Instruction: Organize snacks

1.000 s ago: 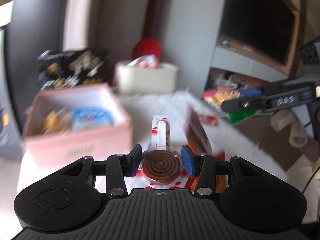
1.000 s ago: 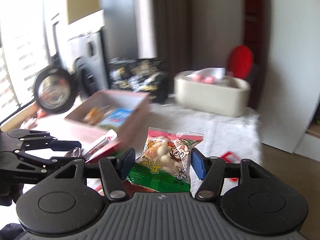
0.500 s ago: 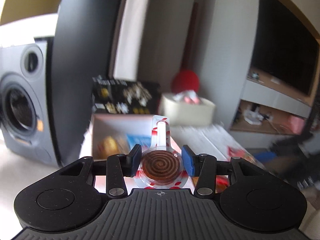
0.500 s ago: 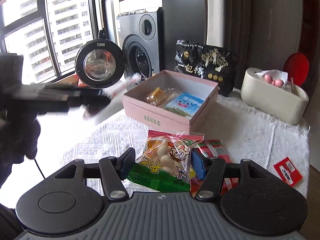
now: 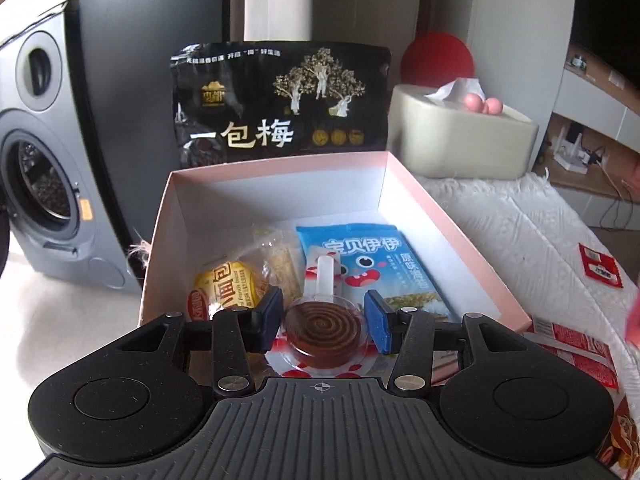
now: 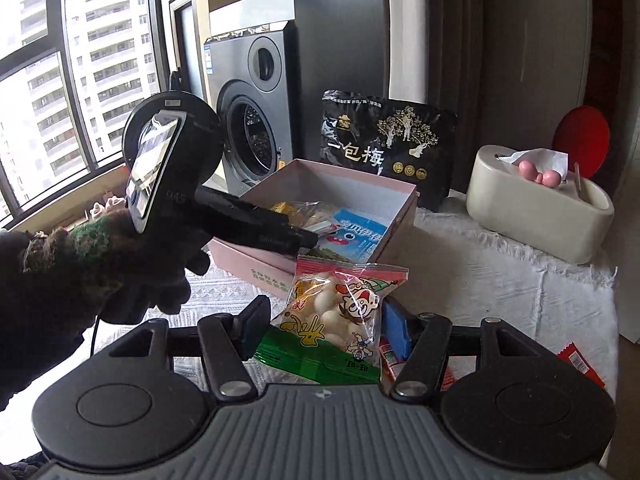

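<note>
Over the pink box [image 5: 460,232]: left gripper [image 5: 323,322] clamps a spiral lollipop [image 5: 322,330]
Box contents: blue packet [image 5: 372,264], yellow bread pack [image 5: 224,294]
Right gripper [image 6: 326,326]: pinches a cartoon snack bag [image 6: 336,316], far blue pad half hidden

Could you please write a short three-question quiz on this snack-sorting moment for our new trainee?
1. True or false: the left gripper holds a spiral lollipop over the pink box.
2. What does the right gripper hold? A) a blue packet B) a clear bag of white candies C) a tissue
3. Fill in: the black plum bag stands ____ the pink box.

Key:
1. True.
2. B, the candy bag; the blue packet lies inside the box.
3. Behind.
</note>
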`<move>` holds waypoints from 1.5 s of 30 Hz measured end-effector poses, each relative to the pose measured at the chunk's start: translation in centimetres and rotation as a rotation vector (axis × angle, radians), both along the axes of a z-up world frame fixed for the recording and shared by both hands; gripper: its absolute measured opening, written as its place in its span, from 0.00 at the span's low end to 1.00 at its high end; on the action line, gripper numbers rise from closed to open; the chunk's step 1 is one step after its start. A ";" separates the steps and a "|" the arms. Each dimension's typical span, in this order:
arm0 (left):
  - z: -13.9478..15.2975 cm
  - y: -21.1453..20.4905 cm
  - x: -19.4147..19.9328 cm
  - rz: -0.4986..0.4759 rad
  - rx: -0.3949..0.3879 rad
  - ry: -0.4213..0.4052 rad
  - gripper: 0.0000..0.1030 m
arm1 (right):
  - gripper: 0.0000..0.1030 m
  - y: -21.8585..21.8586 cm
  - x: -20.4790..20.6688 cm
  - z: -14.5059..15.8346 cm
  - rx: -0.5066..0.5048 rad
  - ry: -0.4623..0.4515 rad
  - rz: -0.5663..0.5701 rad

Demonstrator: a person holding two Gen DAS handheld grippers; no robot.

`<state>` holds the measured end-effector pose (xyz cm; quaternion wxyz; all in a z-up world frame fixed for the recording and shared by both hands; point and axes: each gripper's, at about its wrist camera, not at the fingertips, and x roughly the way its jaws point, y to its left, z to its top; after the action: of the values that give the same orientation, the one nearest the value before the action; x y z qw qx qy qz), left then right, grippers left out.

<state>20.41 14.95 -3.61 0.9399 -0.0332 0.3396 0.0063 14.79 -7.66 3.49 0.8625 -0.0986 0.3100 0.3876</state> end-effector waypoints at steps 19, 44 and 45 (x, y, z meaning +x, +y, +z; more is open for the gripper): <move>2.9 3.8 -12.2 0.008 -0.324 -0.233 0.47 | 0.64 15.9 16.1 -1.7 0.146 0.126 -0.067; -1.4 -6.1 -10.6 -0.169 -0.349 0.026 0.46 | 0.87 -19.1 19.6 -12.1 0.118 0.224 -0.360; -1.3 -6.2 -10.8 -0.165 -0.341 0.029 0.46 | 0.87 -18.8 19.2 -12.1 0.127 0.227 -0.321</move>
<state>9.66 8.79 -4.92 0.9129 -0.1641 0.3510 -0.1281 33.99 -26.51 -8.63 0.8773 0.0509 0.3918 0.2724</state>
